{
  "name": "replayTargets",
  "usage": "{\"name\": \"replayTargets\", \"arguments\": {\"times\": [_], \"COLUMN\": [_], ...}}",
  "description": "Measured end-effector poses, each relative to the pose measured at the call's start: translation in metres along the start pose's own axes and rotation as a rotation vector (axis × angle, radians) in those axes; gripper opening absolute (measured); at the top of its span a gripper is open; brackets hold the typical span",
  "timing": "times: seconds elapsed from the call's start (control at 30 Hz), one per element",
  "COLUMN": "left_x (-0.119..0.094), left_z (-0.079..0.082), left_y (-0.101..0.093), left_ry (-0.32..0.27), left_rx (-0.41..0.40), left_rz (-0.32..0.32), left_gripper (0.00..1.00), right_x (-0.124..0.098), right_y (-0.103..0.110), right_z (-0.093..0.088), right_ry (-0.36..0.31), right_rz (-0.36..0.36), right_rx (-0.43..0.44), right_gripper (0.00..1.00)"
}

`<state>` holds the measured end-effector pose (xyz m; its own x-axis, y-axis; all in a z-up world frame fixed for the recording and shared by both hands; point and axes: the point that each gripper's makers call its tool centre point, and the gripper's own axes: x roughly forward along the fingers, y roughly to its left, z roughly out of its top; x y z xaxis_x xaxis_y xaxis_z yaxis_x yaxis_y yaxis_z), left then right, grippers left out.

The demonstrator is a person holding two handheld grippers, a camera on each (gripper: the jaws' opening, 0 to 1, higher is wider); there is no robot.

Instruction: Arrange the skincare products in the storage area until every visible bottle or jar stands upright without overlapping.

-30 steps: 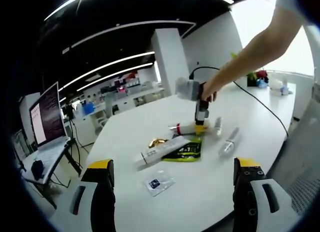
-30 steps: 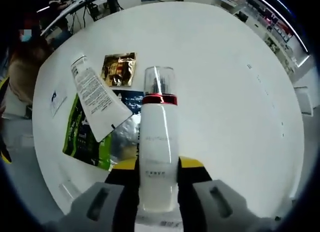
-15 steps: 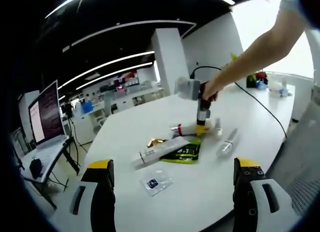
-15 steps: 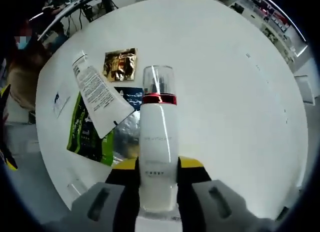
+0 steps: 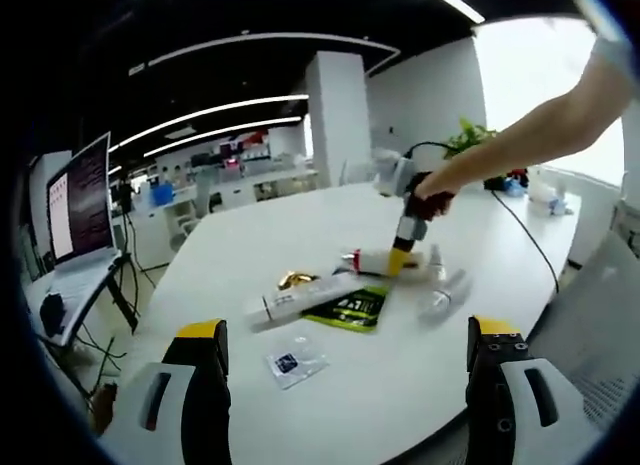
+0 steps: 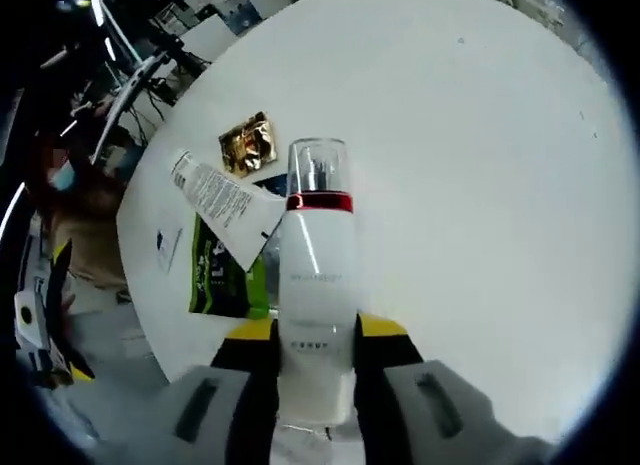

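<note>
Firmly clamped between the right gripper's (image 6: 315, 350) jaws, a white pump bottle with red collar and clear cap (image 6: 318, 295) points ahead over the round white table (image 6: 480, 185); the left gripper (image 5: 345, 360) stays back, jaws apart.

On the counter (image 5: 300, 235), a tube (image 6: 222, 198) lies across a flat pouch (image 6: 222, 275), with a foil sachet (image 6: 248, 143) just beyond them. The bottle (image 6: 318, 295) sits between the right tool (image 6: 316, 330) jaws, beside the pouch. A small packet (image 5: 295, 361) lies nearer the left tool (image 5: 345, 385).
</note>
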<state>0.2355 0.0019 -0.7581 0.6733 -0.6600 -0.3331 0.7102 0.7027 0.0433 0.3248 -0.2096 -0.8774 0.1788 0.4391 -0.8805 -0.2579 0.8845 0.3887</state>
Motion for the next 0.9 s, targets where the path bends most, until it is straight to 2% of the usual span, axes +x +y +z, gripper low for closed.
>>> {"name": "replayTargets", "arguments": {"times": [0.33,0.5,0.57,0.83,0.9], "left_x": [0.011,0.02,0.024,0.035,0.036], "left_z": [0.01,0.018,0.02,0.021,0.024], "left_y": [0.001,-0.004,-0.006,-0.017,-0.017], "left_ry": [0.013,0.001,-0.003,0.01,0.011], "left_rx": [-0.079,-0.122,-0.141,-0.254,-0.263], "left_rz": [-0.061,-0.104,-0.123,-0.188,-0.2], "left_gripper": [0.97,0.97,0.97,0.97,0.92], "right_x": [-0.009,-0.011,-0.011,-0.016,-0.017], "right_y": [0.014,0.022,0.023,0.024,0.027], "right_z": [-0.019,-0.022,-0.022,-0.021,-0.02], "right_ry": [-0.11,-0.198,-0.224,-0.291,-0.313], "right_rz": [0.142,0.277,0.31,0.388,0.405], "right_rx": [0.217,0.35,0.394,0.476,0.496], "right_gripper": [0.27,0.27,0.27,0.27,0.27]}}
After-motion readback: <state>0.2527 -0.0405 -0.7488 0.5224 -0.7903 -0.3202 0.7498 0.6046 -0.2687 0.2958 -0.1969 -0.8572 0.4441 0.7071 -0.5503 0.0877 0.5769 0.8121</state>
